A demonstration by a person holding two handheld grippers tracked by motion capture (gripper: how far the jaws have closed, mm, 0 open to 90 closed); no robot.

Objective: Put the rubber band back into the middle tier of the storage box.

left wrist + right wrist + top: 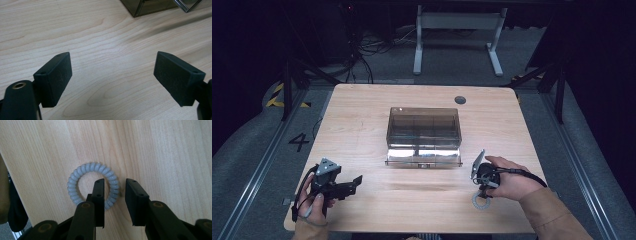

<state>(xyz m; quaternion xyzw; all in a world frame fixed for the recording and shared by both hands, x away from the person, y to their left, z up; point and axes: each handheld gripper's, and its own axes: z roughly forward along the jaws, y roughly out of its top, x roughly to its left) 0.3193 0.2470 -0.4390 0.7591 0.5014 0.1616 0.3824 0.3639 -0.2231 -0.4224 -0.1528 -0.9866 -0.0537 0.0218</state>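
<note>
Pale grey spiral hair tie (93,185) lying flat on a light wooden table (170,157), right gripper (112,188) above it, one black jaw inside the ring, the other outside, the ring's side between them, narrow gap, table edge at left.

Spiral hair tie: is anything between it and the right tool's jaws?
Nothing visible. The right tool straddles one side of the spiral hair tie on the table: one jaw inside the ring, the other outside, with a gap left on the outer side.
</note>
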